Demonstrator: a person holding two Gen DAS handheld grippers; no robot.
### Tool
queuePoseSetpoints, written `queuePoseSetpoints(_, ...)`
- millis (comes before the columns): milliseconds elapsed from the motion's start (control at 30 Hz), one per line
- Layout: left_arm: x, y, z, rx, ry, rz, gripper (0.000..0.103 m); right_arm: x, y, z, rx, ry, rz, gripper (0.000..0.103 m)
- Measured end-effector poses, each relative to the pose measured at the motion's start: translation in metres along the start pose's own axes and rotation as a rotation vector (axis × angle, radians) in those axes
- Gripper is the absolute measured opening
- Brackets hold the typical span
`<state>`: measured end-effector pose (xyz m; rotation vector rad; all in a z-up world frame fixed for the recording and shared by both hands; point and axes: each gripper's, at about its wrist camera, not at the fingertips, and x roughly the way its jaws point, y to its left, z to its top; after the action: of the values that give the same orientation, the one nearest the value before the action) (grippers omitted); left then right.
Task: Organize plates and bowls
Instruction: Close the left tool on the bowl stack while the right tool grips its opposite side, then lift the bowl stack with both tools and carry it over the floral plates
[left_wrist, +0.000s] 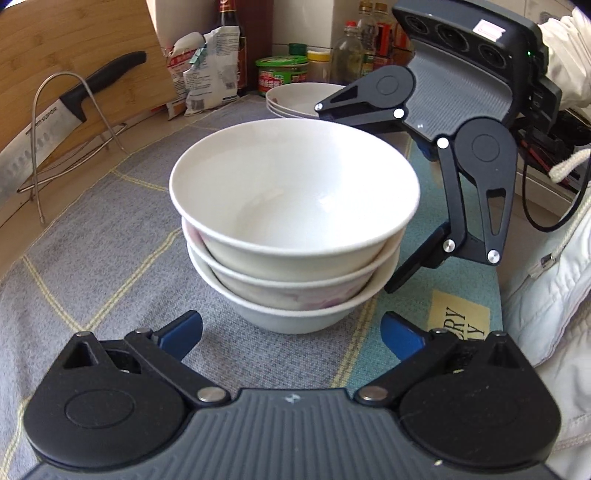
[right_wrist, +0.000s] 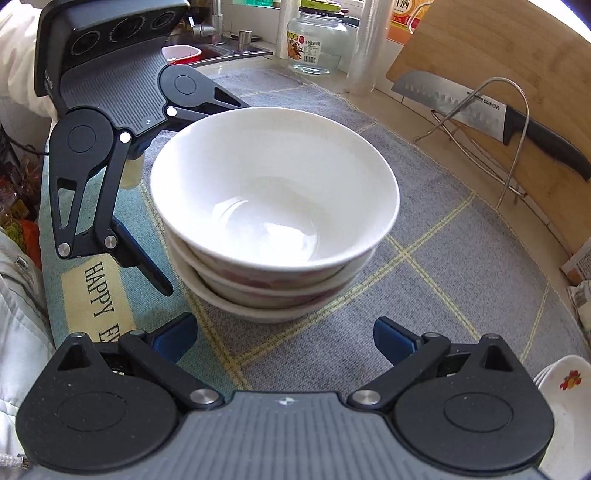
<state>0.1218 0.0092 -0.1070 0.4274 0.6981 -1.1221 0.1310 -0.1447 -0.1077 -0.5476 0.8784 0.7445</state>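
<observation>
3 bowls (left_wrist: 293, 236) sit nested in a stack in the middle of the mat (left_wrist: 92, 258). The plates (left_wrist: 295, 99) sit farther back by the jars (left_wrist: 282, 72). The left gripper (left_wrist: 291, 332) and the right gripper (right_wrist: 284, 334) are both spread wide, one on each side of the stack, holding nothing. The top bowl looks a bit tilted. A bump from a finger could tip it or push the whole stack over.
</observation>
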Motion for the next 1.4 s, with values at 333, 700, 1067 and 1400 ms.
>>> queuePoseSetpoints(333, 0.014, 0.011, 0.007, 0.041, 0.002, -0.073, 0.096, 0.006, -0.002, 0.017, -0.037, 0.010, 0.055, 0.094)
queuePoseSetpoints(700, 0.014, 0.011, 0.016, 0.074, 0.034, -0.089, 0.087, 0.008, -0.006, 0.022, -0.075, 0.028, 0.129, 0.085)
queuePoseSetpoints(1067, 0.019, 0.014, 0.021, 0.101, 0.057, -0.123, 0.086, 0.013, -0.010, 0.026, -0.082, 0.037, 0.147, 0.085)
queuePoseSetpoints(1400, 0.023, 0.019, 0.023, 0.119, 0.067, -0.165, 0.085, 0.014, -0.012, 0.026, -0.080, 0.047, 0.163, 0.085)
